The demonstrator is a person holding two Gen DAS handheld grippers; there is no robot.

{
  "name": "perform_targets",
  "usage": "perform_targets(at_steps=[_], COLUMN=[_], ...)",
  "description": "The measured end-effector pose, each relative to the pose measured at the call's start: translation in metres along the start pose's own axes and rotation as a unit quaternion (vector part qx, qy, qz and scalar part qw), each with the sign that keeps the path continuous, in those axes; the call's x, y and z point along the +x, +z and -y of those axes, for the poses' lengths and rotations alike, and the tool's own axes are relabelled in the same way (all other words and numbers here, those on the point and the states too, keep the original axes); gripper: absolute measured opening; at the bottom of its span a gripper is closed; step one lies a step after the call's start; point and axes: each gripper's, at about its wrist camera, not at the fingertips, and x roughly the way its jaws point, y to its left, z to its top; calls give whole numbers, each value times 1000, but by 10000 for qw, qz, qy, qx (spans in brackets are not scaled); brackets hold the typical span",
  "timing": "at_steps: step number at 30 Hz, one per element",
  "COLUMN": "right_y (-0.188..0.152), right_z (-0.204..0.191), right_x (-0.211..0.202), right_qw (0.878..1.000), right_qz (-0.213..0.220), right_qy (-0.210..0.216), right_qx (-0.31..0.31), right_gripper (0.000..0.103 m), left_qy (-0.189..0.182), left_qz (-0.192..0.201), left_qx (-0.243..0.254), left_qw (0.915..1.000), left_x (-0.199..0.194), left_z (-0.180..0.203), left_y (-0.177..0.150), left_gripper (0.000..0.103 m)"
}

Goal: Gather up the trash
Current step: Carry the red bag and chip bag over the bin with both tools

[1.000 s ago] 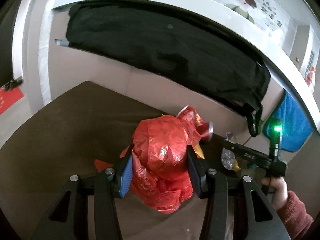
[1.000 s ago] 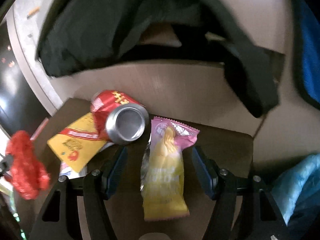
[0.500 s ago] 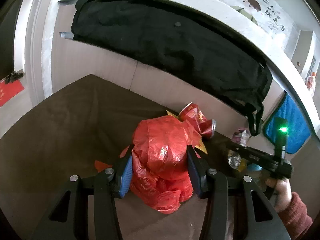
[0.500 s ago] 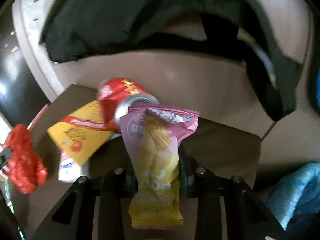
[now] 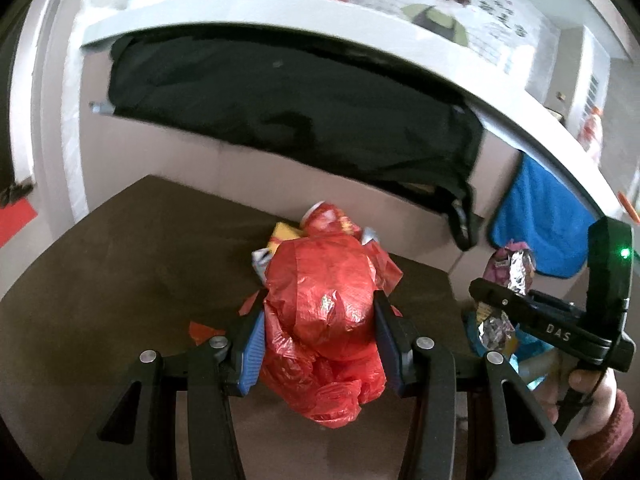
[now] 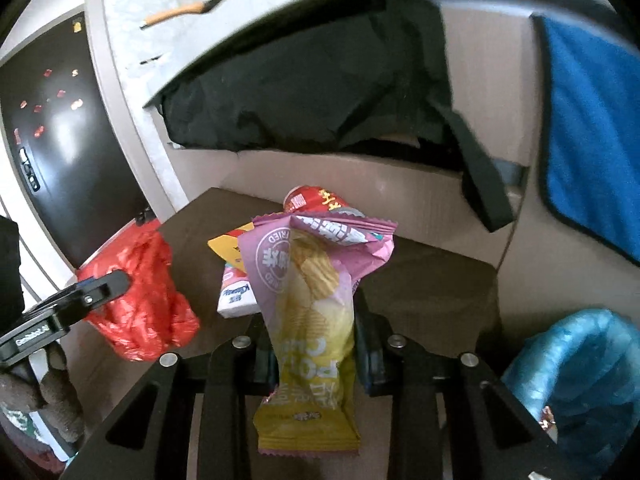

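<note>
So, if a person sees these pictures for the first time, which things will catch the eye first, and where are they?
First comes the crumpled red plastic bag, clamped in the left gripper above the dark brown table. Next is the pink and yellow chip packet, pinched upright in the right gripper. Behind it a red can lies on the table, and a blue-lined bin waits at the lower right.

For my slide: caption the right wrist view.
Right gripper shut on a pink-and-yellow chip packet above the brown table.
</note>
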Motion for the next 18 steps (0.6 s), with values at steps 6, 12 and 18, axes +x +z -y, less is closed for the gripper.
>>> perform_targets(at_steps=[6,12,18], right_y=[-11,-26,-46], right_z=[12,37,77], right_x=[-53,-107,-158], right_qw=[9992,9960,9908], right_qz=[385,745,980], right_qy=[-131,-499,-875], right_qx=[3,56,323], right_gripper=[26,27,26], left_qy=[-218,-579,-870], left_qz=[150,264,385], left_qx=[396,924,1326], left_qw=[9989,9937,9866], left_x=[-13,-17,-15], left_z=[54,126,194], left_y=[-1,-5,-13], left_gripper=[49,49,49])
